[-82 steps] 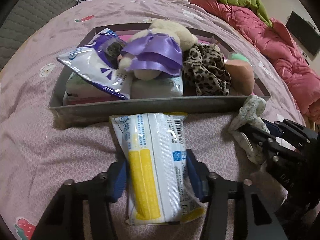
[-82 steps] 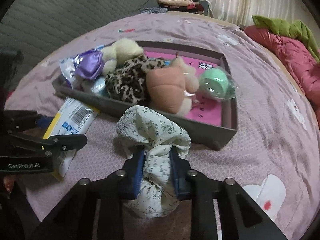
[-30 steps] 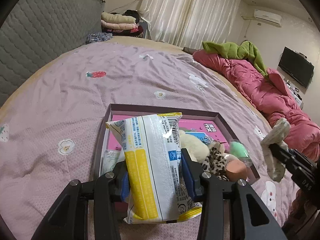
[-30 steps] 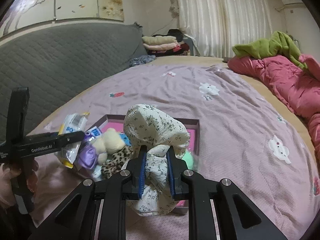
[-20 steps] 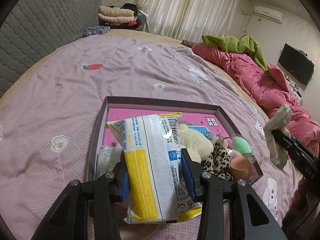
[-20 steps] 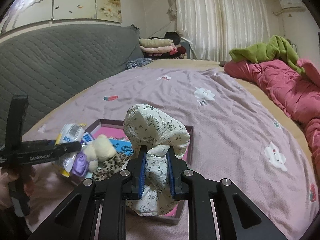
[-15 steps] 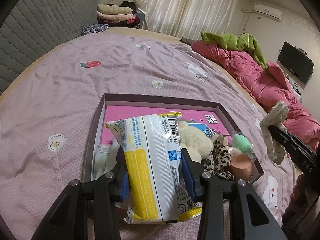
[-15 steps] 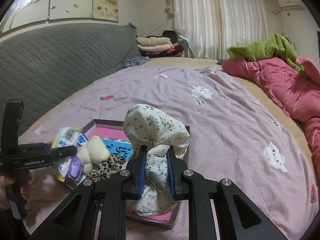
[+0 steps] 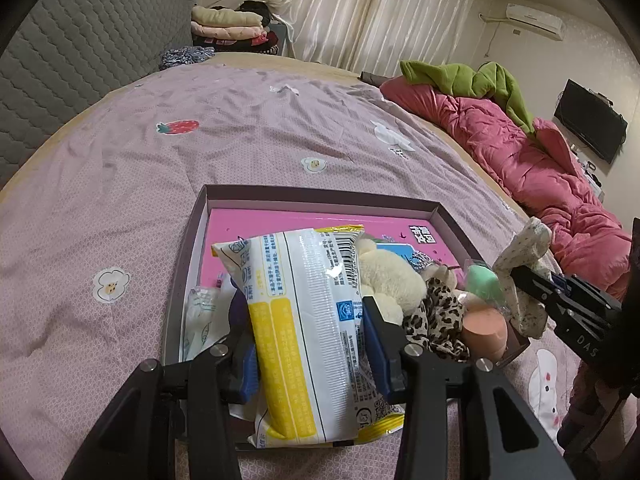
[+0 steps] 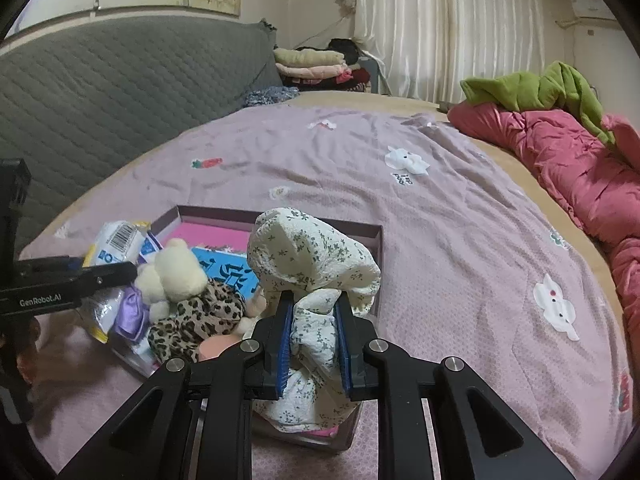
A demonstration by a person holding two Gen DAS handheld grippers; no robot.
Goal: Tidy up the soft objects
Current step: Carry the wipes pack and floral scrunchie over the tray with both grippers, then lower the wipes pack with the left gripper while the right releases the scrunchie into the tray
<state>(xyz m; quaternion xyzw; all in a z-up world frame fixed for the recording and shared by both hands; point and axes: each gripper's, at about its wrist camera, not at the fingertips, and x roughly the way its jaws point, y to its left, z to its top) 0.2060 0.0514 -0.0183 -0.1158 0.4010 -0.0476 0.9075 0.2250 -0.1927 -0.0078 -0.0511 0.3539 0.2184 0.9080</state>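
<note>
Left claw (image 9: 308, 344) angled downward, clamped on something, right claw (image 10: 312, 340) angled downward, nearly closed, gripping

"GenRobot.AI" is printed on the left claw (image 10: 106, 274); "DAS" on the right claw (image 9: 520, 276).

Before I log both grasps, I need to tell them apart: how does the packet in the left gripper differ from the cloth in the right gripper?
The wipes packet is glossy printed plastic; the floral cloth is matte, bunched fabric. The packet lies flat and long; the cloth puffs above the pads. Both are clamped above the tray.
</note>
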